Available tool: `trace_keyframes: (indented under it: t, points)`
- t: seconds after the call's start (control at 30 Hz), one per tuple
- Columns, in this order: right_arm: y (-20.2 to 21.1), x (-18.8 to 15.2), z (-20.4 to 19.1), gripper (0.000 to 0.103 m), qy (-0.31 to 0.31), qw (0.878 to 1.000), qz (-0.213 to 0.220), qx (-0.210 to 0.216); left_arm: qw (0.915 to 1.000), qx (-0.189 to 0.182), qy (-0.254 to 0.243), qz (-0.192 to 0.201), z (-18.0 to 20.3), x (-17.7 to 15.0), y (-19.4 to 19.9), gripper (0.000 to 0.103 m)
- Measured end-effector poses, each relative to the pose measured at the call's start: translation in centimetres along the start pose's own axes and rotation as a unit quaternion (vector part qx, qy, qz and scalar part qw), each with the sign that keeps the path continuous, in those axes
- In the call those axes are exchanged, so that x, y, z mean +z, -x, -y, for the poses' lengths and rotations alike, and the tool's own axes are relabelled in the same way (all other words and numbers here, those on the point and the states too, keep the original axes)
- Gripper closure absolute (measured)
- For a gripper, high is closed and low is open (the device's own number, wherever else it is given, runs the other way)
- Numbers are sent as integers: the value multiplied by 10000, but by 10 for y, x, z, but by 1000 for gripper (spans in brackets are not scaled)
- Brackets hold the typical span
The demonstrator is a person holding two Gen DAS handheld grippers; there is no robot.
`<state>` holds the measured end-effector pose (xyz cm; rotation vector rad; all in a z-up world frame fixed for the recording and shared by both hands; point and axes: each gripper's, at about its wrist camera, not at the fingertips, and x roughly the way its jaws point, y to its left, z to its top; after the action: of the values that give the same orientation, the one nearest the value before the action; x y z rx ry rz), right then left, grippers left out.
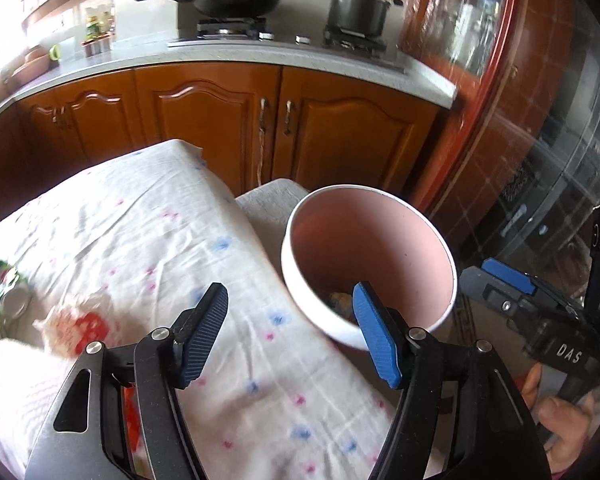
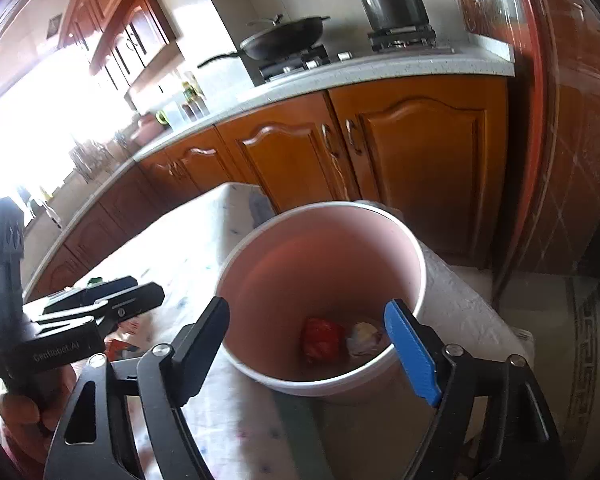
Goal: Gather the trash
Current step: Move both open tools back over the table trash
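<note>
At the far left edge of the table, which is covered by a white cloth dotted with pink and blue flowers (image 1: 148, 216), lie a crumpled green and silver foil wrapper (image 1: 2, 294) and, just to its right, a scrunched white and red printed wrapper (image 1: 78, 326); both are blurred, and both look like trash you have not yet collected. Your left gripper (image 1: 290, 330) hovers above the cloth to the right of them, its blue-padded jaws spread wide with nothing between them, which suggests it is free to reach back for those wrappers. Further right, past the cloth's right edge, stands the round bin with a white outside and a pink inside (image 1: 380, 216), apparently on a lower surface covered in pale grey fabric (image 1: 268, 208), placed near the table so that dropping things in needs only a short move. In the right wrist view you look straight down into the bin: at its bottom rest a crumpled red wrapper (image 2: 320, 338) and, just to its right, a crumpled white paper ball (image 2: 364, 338), near each other, though whether they touch is unclear. Your right gripper (image 2: 312, 350) hangs over the bin's near rim, jaws likewise wide apart and holding nothing, as it would be after a drop.
</note>
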<state>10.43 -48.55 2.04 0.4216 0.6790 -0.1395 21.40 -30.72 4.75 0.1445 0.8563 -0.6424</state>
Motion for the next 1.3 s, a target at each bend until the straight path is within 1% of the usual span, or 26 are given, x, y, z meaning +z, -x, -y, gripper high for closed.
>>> trace_keyframes:
  t: [0.07, 0.23, 0.47, 0.77, 0.9, 1.1, 1.3]
  points:
    - [6, -2, -6, 17, -2, 9999, 123, 64, 9999, 3, 106, 108, -7, -9, 11, 37]
    - [17, -10, -22, 12, 67, 9992, 323, 207, 9982, 109, 479, 342, -36, -33, 39, 34]
    - [23, -27, -47, 12, 78, 9974, 396, 591, 9943, 256, 886, 527, -75, -61, 72, 34]
    - [17, -42, -79, 12, 139, 9957, 317, 858, 9863, 437, 1413, 733, -121, -91, 106, 34]
    - [12, -49, -93, 12, 183, 9947, 228, 983, 9829, 518, 1575, 795, -139, -105, 118, 34]
    - [6, -54, -117, 12, 338, 9927, 155, 1145, 9779, 665, 1798, 831, -165, -117, 130, 34]
    - [-3, -53, -137, 12, 498, 9907, 89, 1264, 9701, 799, 2116, 876, -191, -126, 139, 34]
